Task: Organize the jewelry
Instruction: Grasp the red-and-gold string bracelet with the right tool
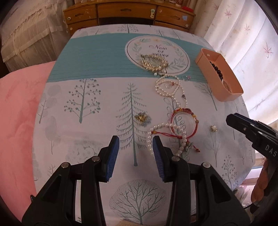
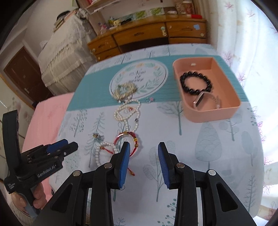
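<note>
Left gripper (image 1: 135,139) angled steeply down over the surface (image 1: 86,121), which is covered in a tree-print cloth. Jaws part-open, nothing between the blue pads; only printed cloth shows in the gap. Right gripper (image 2: 143,145) tilted down likewise, jaws part-open and empty. A person's hand (image 2: 37,198) grips the left tool's handle at the lower left of the right wrist view.

Jewelry in a loose line running away from the jaws:
- Pearl bracelet (image 1: 163,132) just beyond and right of the left gripper's right pad, one strand running close alongside that pad; contact not clear.
- Red cord bracelet (image 1: 184,120) overlapping the pearl bracelet. In the right wrist view the right gripper's left pad hides part of its loop; whether it touches, cannot tell.
- Small gold piece (image 1: 141,118) ahead of the left jaws, apart from them.
- Small round item (image 1: 214,128), a ring or stud, alone to the right.
- Long pearl necklace (image 1: 169,87) coiled farther out.
- Gold ornate piece (image 1: 153,62) on the round printed emblem.

Pink tray (image 2: 213,114) far right, well clear of both jaws. Inside: black bead bracelet (image 2: 195,83) and a silver-toned bracelet (image 2: 206,100).

Wooden dresser (image 1: 128,12) beyond the far edge.
</note>
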Motion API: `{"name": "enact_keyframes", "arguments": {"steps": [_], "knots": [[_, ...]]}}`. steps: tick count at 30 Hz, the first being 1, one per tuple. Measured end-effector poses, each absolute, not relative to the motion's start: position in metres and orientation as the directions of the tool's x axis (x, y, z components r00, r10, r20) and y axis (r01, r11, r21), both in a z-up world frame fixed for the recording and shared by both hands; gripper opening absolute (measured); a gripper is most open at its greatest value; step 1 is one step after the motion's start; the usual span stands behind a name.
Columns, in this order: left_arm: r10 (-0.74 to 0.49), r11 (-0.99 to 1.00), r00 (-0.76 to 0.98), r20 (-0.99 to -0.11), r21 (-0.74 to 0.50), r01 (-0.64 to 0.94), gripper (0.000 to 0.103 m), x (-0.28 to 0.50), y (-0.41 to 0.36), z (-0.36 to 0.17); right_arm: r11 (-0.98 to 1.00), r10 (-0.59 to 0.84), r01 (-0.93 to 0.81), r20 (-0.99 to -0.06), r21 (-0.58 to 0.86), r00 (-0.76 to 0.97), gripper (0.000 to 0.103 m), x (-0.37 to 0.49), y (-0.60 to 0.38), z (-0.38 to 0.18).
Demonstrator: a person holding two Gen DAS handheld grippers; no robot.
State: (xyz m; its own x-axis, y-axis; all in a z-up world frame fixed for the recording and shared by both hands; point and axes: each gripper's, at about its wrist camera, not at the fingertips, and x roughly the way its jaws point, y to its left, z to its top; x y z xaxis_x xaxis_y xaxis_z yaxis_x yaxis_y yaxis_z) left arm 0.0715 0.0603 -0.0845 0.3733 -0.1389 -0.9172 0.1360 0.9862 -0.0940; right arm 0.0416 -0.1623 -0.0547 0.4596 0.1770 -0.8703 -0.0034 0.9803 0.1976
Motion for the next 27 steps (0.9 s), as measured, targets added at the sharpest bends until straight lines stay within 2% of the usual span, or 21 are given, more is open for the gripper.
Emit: {"name": "enact_keyframes", "arguments": {"steps": [11,15,17,18,27], "knots": [[-0.172,0.980,0.331,-0.928,-0.127,0.156,0.037,0.077,0.058,-0.113,0.986,0.166,-0.086,-0.926,0.146,0.338,0.034,0.089,-0.126,-0.119],[-0.187,0.975,0.317,-0.930,-0.137,0.173,0.037,0.079,0.053,-0.118,0.989,0.100,-0.135,-0.944,0.059,0.315,0.033,0.097,-0.107,-0.135],[-0.189,0.974,0.310,-0.932,-0.138,0.178,0.037,0.080,0.049,-0.121,0.988,0.058,-0.153,-0.944,0.009,0.323,0.023,0.097,-0.103,-0.139],[-0.189,0.974,0.307,-0.933,-0.138,0.180,0.037,0.081,0.047,-0.123,0.987,0.041,-0.163,-0.943,-0.014,0.330,0.013,0.097,-0.102,-0.140],[-0.175,0.972,0.279,-0.944,-0.121,0.203,0.037,0.084,0.033,-0.134,0.995,0.080,-0.078,-0.931,0.056,0.355,0.012,0.088,-0.137,-0.130]]}}
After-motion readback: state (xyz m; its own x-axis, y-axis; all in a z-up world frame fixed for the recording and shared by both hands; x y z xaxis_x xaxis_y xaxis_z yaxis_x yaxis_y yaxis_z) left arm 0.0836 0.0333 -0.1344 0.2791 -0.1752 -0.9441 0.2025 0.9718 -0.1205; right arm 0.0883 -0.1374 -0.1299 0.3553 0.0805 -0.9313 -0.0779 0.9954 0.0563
